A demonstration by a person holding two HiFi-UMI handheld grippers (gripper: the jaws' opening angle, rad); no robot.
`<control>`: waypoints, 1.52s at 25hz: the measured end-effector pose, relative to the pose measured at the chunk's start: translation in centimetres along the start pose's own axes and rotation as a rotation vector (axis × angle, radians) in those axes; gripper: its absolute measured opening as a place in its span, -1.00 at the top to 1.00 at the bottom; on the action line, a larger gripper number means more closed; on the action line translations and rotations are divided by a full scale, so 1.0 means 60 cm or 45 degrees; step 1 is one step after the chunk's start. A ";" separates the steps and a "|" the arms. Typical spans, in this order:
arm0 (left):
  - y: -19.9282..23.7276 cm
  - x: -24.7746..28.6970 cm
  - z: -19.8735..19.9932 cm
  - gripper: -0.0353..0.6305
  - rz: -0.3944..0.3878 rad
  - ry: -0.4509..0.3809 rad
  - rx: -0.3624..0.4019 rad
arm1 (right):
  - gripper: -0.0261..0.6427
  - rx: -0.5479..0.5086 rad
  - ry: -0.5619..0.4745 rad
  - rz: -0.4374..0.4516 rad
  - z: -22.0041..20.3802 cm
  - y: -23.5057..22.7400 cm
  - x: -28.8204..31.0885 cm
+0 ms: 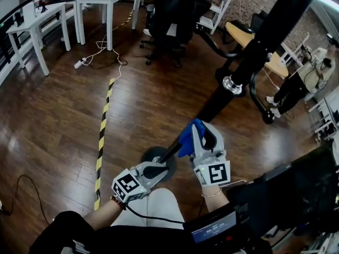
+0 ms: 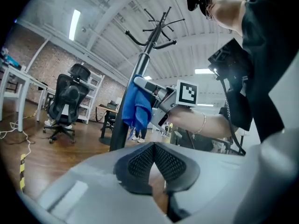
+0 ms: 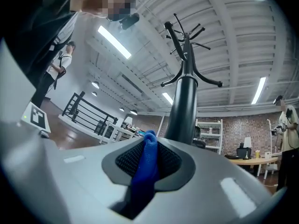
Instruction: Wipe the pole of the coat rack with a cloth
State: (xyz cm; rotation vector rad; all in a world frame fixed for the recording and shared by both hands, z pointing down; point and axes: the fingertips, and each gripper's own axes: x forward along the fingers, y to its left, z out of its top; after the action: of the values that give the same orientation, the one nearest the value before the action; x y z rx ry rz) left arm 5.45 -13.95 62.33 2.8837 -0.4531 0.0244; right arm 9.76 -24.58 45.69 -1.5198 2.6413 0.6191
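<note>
Coat rack pole (image 1: 263, 36): black, slanting from round base (image 1: 151, 155) toward 1 o'clock in head view. Blue cloth (image 1: 186, 136) against pole low down, just above base. Right gripper (image 1: 204, 134) fingers clamped on cloth, fold poking up between pads. Left gripper (image 1: 161, 168) at 7 o'clock of cloth, fingers closed on nothing, over base edge. Wooden floor (image 1: 148, 99) around; striped tape (image 1: 103, 136) at 9 o'clock of base, office chair (image 1: 169, 15) at 12.
</note>
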 end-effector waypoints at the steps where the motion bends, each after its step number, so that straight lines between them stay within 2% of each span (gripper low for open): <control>1: -0.007 -0.009 0.025 0.88 0.015 -0.006 -0.011 | 0.74 0.007 0.000 0.004 0.027 -0.008 0.008; 5: -0.027 -0.054 0.084 0.88 0.087 0.040 -0.032 | 0.74 0.069 -0.008 0.028 0.117 -0.019 0.008; 9: -0.055 -0.086 0.156 0.88 0.138 0.088 -0.052 | 0.74 0.062 0.067 0.008 0.199 -0.034 -0.031; 16: -0.161 -0.099 0.344 0.88 0.068 0.059 -0.065 | 0.74 0.185 0.319 -0.070 0.311 -0.053 -0.174; 20: -0.188 -0.095 0.418 0.88 0.067 0.016 -0.049 | 0.74 0.197 0.358 -0.176 0.378 -0.085 -0.233; 24: -0.232 -0.106 0.550 0.88 0.061 0.002 0.008 | 0.73 0.243 0.354 -0.243 0.482 -0.103 -0.266; 26: -0.247 -0.098 0.640 0.88 0.065 -0.048 0.071 | 0.74 0.248 0.345 -0.208 0.534 -0.114 -0.258; 28: -0.254 -0.090 0.699 0.88 0.064 -0.077 0.128 | 0.73 0.209 0.335 -0.125 0.563 -0.106 -0.241; 32: -0.261 -0.111 0.735 0.88 0.091 -0.073 0.176 | 0.73 0.088 0.268 0.000 0.595 -0.060 -0.199; 35: -0.294 -0.122 0.734 0.88 0.099 -0.087 0.164 | 0.73 0.198 0.198 -0.018 0.604 -0.047 -0.206; 38: -0.321 -0.123 0.727 0.88 0.101 -0.070 0.188 | 0.73 0.252 0.204 -0.022 0.601 -0.051 -0.230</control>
State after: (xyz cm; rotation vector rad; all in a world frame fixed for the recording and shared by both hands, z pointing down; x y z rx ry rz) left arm 3.50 -3.48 15.30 3.0151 -0.6001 -0.0086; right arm 13.52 -1.80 14.59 -1.5923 2.7023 0.2339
